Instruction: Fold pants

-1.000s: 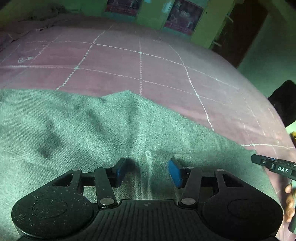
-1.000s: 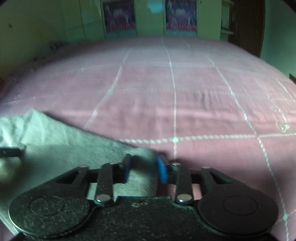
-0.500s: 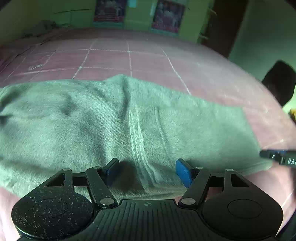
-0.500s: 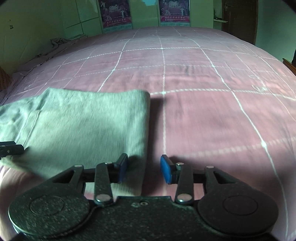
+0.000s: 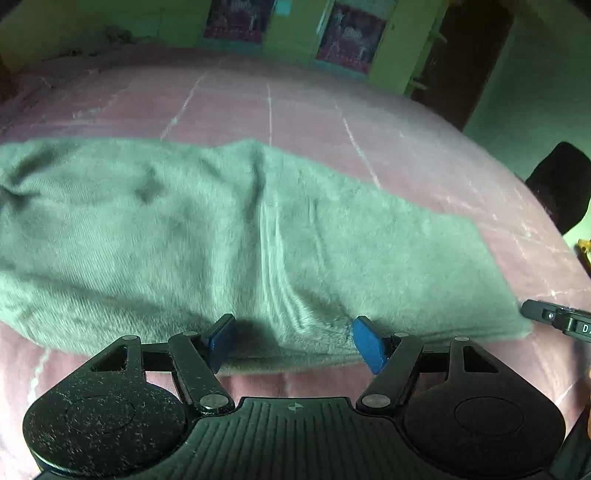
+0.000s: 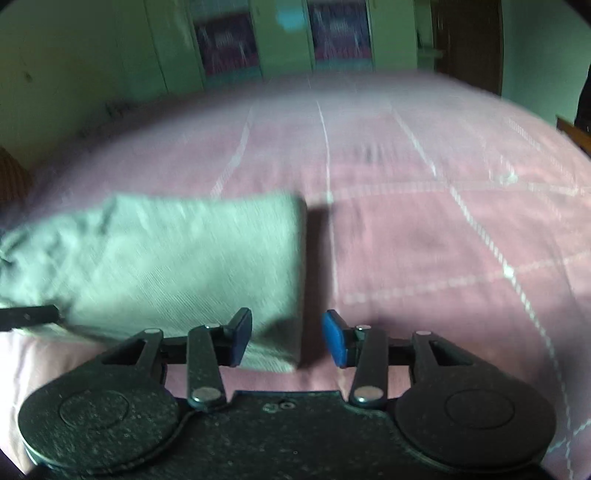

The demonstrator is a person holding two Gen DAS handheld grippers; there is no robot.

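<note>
1. The grey-green woven cloth pants (image 5: 229, 236), folded into a long flat band, lie across the pink bedspread with white stitched grid lines (image 5: 295, 107). A raised seam runs down their middle toward the camera.
2. The left gripper (image 5: 293, 341) hangs over the near edge of the pants, its blue pads (image 5: 367, 343) spread wide and apart from the cloth; the jaws are opening, and only the near hem lies below the gap between them — nothing is pinched.
3. The right gripper (image 6: 286, 338) stands at the band's right-hand end, where the near corner of the pants (image 6: 207, 266) sits under its left pad (image 6: 240, 332). Its jaws are opening too — released, with the cloth edge below them and bare bedspread (image 6: 424, 229) under the right pad.
4. In the left view the tip of the other black tool shows at the right edge, just beside the band's end.
5. Two dark posters (image 5: 351, 35) hang on the green wall beyond the bed.
</note>
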